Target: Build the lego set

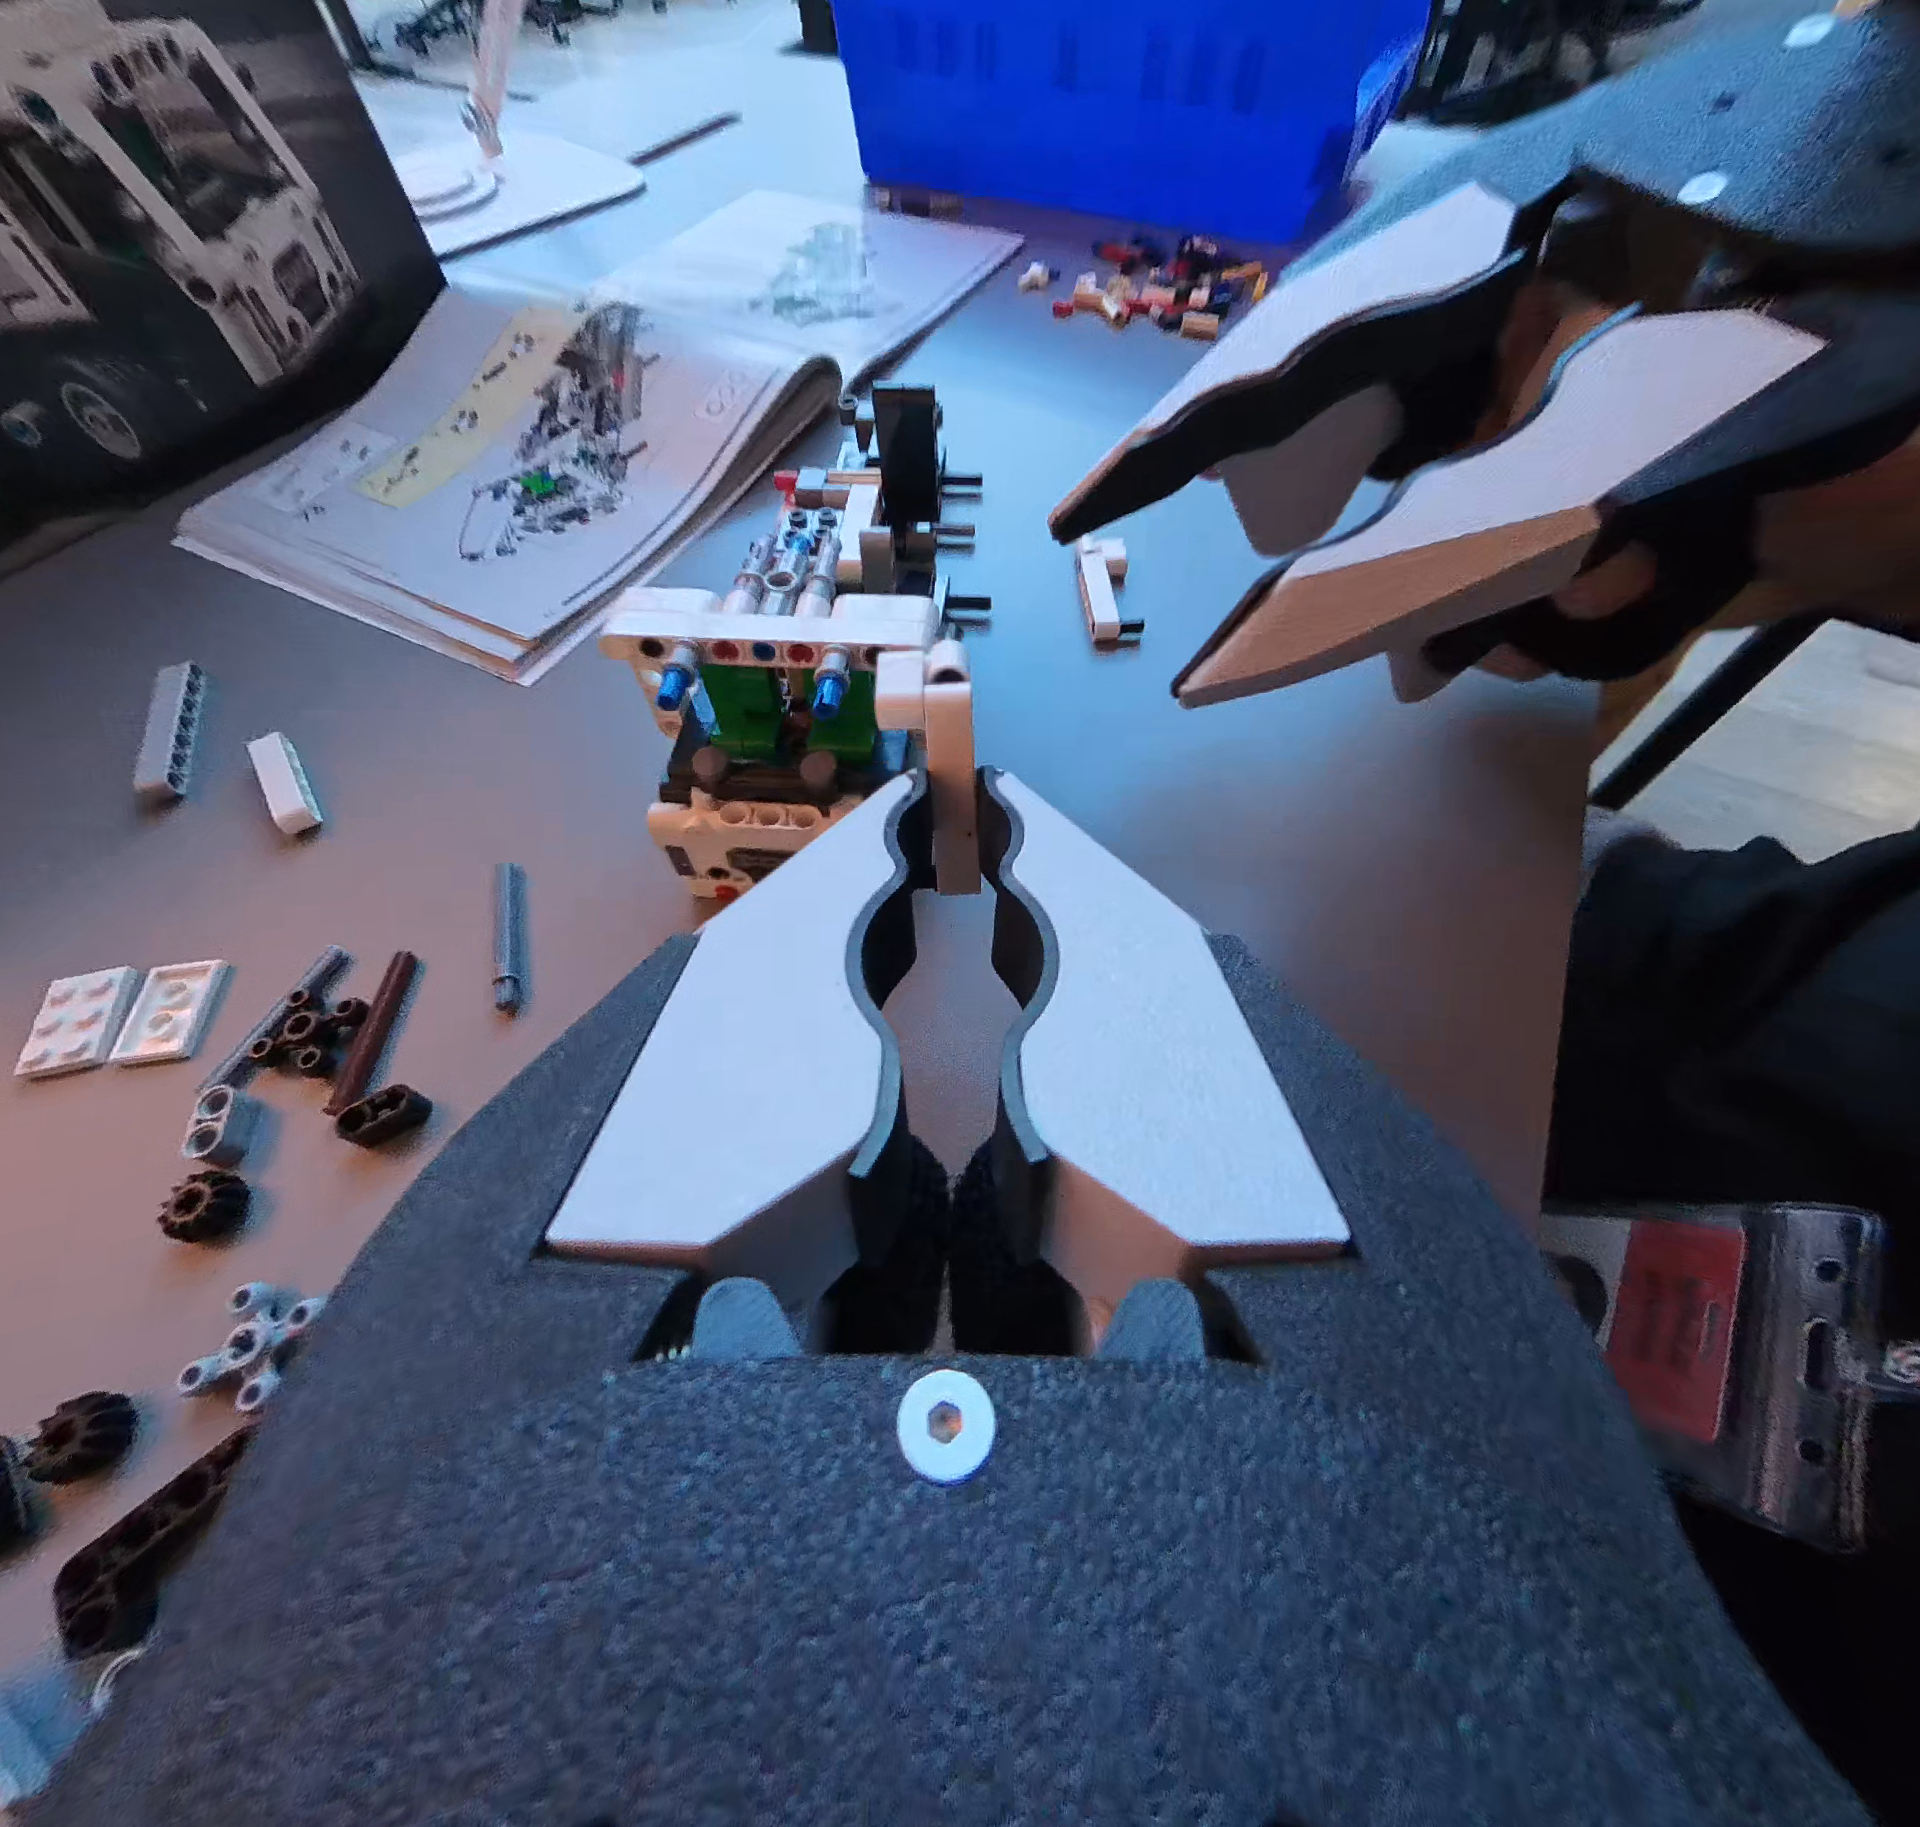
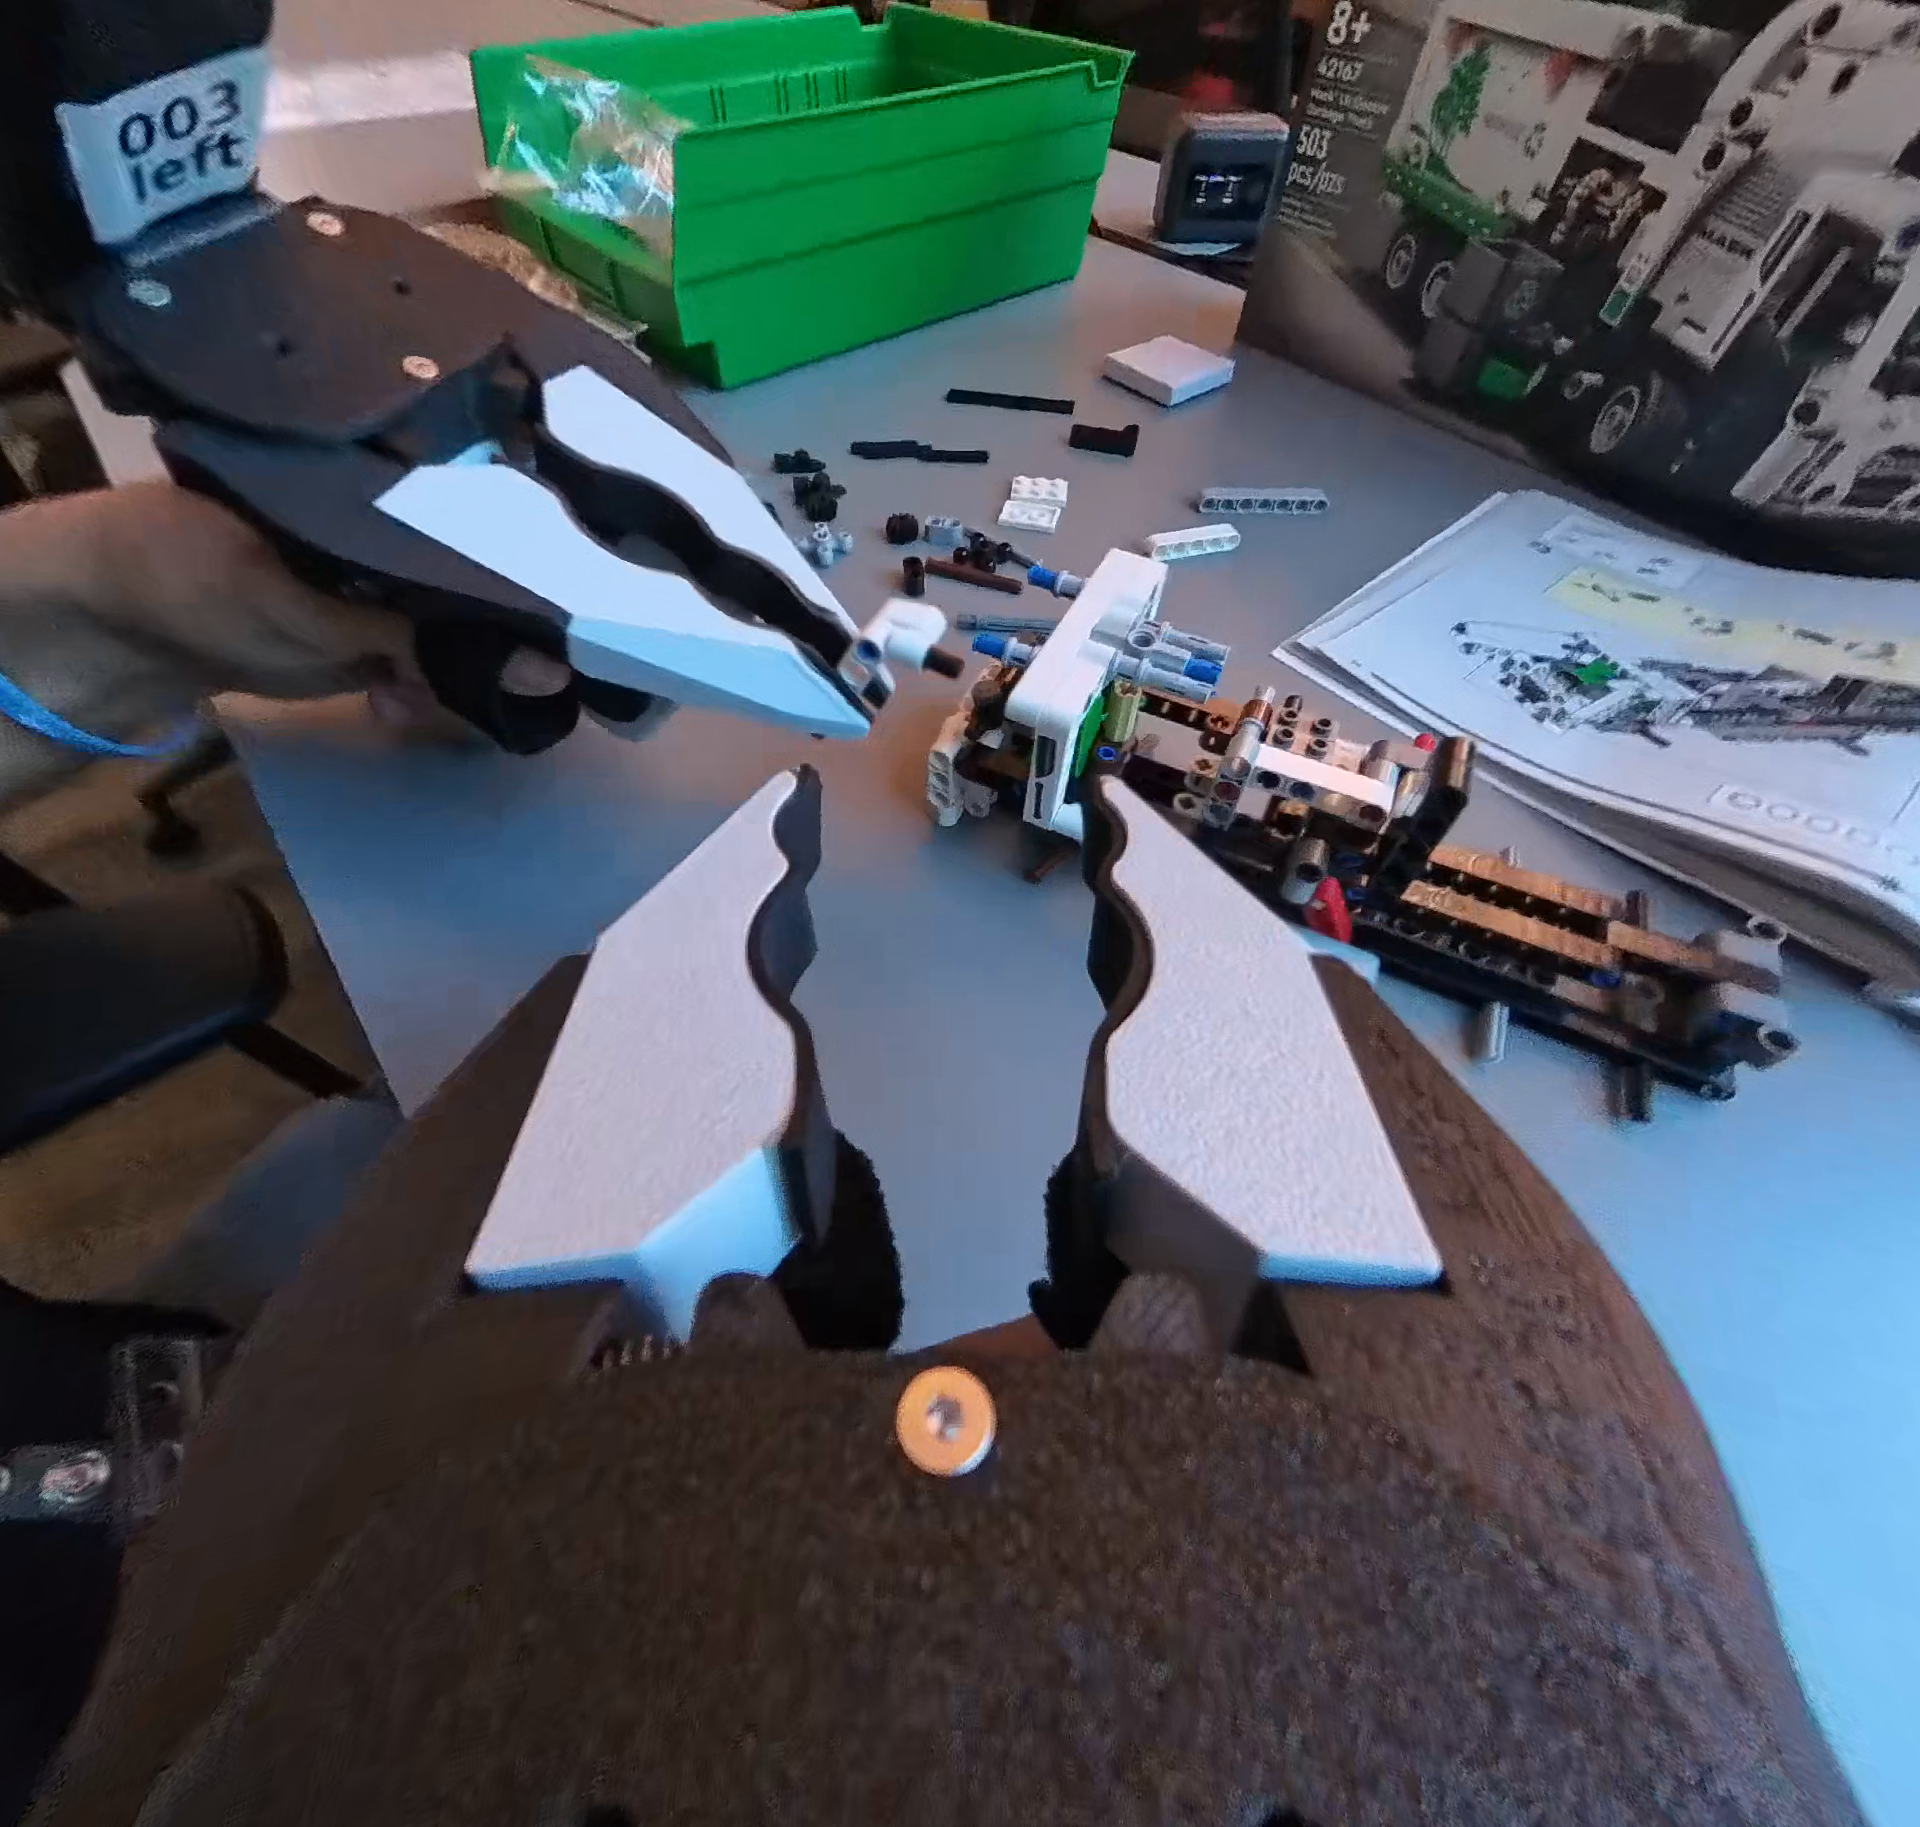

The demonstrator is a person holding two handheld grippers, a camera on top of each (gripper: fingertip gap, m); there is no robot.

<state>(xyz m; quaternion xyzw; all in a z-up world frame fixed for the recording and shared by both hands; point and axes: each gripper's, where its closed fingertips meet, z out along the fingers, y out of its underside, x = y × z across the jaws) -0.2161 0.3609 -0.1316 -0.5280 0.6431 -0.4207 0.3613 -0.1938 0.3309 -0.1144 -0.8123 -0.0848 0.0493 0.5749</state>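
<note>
The part-built lego truck stands mid-table, white cab with green inside; the right wrist view shows its long dark chassis behind. My left gripper is shut on a white L-shaped lego piece and holds it above the table just beside the cab. In the right wrist view the left gripper and the white piece stand a small gap left of the cab. My right gripper is open and empty, low in front of the cab; it also shows in the left wrist view.
An open instruction booklet and the set's box lie left of the truck. A blue bin and a green bin stand behind. Loose parts lie scattered; a small white part lies under the right gripper. My hands' fingertips stand some 5 centimeters from each other.
</note>
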